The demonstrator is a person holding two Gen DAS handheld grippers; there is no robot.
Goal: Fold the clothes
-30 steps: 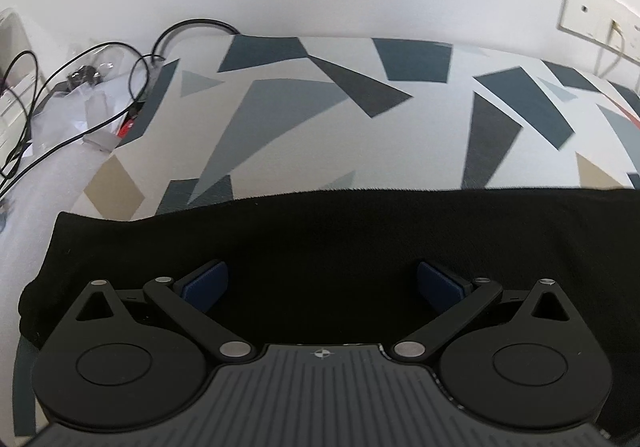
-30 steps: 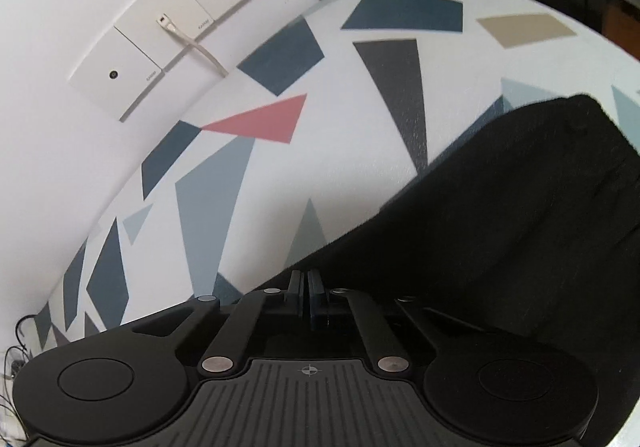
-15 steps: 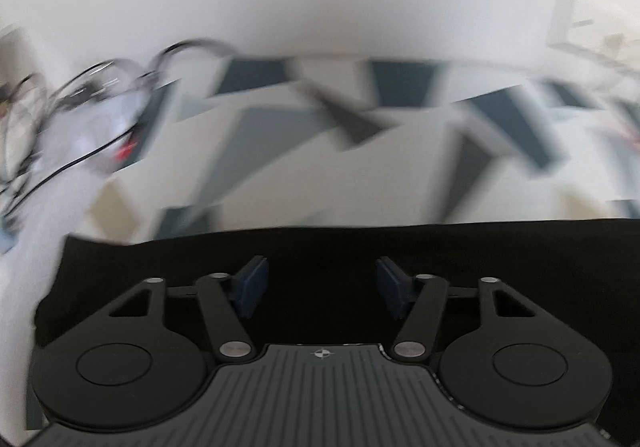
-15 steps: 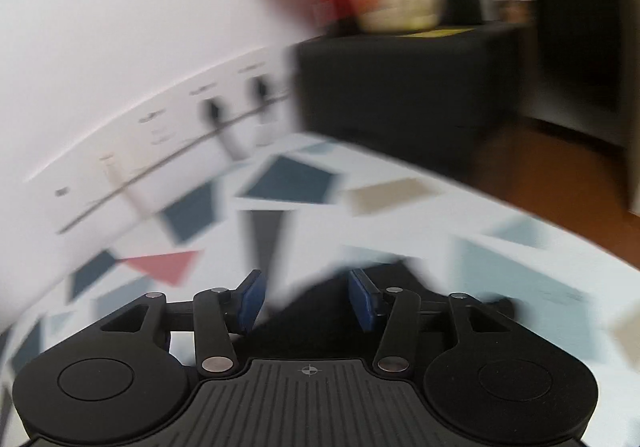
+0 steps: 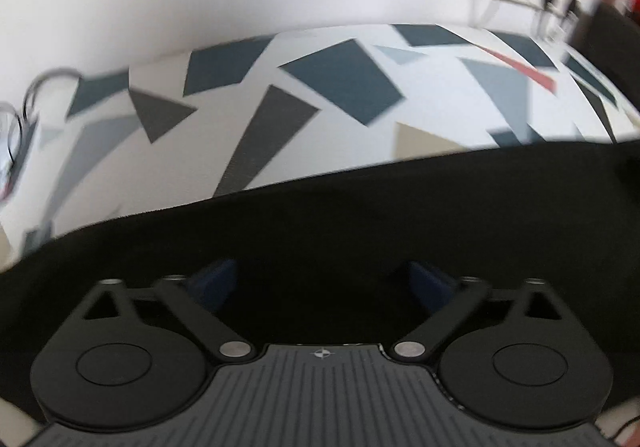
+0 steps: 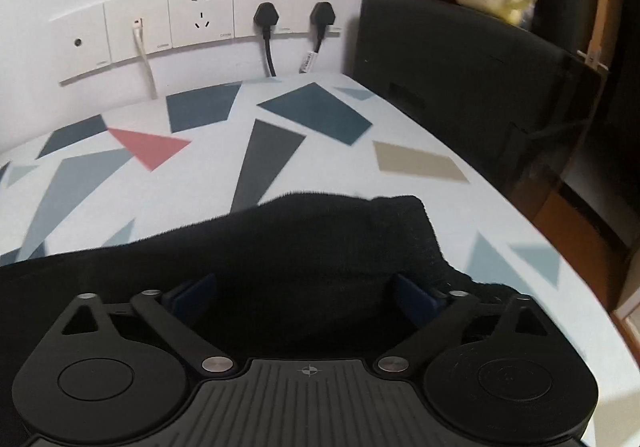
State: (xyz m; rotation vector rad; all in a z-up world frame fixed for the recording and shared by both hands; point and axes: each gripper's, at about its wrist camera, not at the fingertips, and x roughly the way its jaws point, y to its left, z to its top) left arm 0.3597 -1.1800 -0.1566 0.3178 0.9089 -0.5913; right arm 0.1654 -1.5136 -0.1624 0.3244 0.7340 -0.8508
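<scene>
My left wrist camera: sits close above black garment [image 5: 340, 231], faces steeply down-forward toward white wall. My right wrist camera: same closeness, aimed toward socket strip [image 6: 200, 23] and black cabinet [image 6: 460, 59]. Shared: garment, patterned sheet [image 6: 280, 119], socket strip at left view's right edge.

Black garment [image 6: 280, 247] on patterned bed [image 6: 200, 175]
</scene>
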